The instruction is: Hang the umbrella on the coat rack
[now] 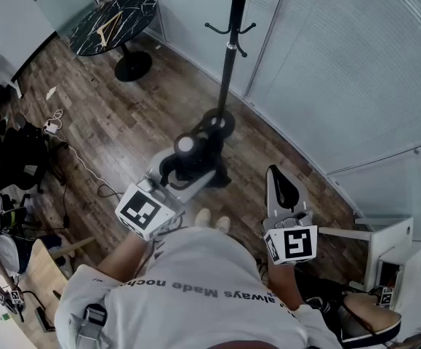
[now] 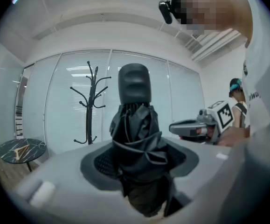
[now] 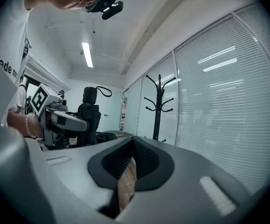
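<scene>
Vertically, umbrella point(image 2: 135, 125) stands handle-up in left claw point(image 2: 141, 164).

Black umbrella point(image 1: 195, 158), black coat rack point(image 1: 228, 64), black table point(image 1: 112, 22) with pale veins, brown plank floor point(image 1: 115, 129)

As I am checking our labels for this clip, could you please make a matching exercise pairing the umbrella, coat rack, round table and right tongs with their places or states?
1. umbrella
2. coat rack
3. round table
4. right tongs

A. closed on nothing
B. dark marbled top, left of the rack
C. folded, clamped in the left tongs
D. standing upright, nothing hung on it

Pairs: 1-C, 2-D, 3-B, 4-A.
</scene>
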Demonstrator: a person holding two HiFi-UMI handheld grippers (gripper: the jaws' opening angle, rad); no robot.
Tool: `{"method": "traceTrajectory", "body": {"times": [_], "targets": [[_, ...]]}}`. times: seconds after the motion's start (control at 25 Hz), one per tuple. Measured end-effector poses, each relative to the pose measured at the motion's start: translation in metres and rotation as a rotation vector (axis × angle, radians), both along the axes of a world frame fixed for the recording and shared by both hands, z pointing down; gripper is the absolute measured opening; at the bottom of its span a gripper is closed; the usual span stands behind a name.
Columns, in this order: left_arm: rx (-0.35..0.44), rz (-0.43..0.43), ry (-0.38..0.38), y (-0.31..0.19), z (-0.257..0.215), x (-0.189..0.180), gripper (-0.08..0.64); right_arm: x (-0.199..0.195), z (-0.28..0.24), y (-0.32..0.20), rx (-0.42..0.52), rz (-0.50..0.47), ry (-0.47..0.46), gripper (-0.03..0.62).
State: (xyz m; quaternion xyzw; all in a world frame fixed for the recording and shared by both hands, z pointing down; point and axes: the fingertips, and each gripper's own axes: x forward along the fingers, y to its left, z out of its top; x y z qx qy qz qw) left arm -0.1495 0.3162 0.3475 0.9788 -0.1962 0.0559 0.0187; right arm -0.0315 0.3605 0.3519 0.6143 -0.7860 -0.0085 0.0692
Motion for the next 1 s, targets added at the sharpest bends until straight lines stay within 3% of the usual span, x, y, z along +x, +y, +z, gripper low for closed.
{"method": "traceTrajectory", "body": {"times": [0.68, 1.0], "targets": [[-0.02, -0.013, -0.001, -0.037, 0.016, -0.039, 0.25, -0.039, 0.009, -0.042, 0.006, -0.045, -0.052, 0.002], [-0.015, -0.04, 0.005, -0.073, 0.013, -0.033, 0.25, -0.034, 0.01, -0.077, 0.004, -0.072, -0.057, 0.002]]}}
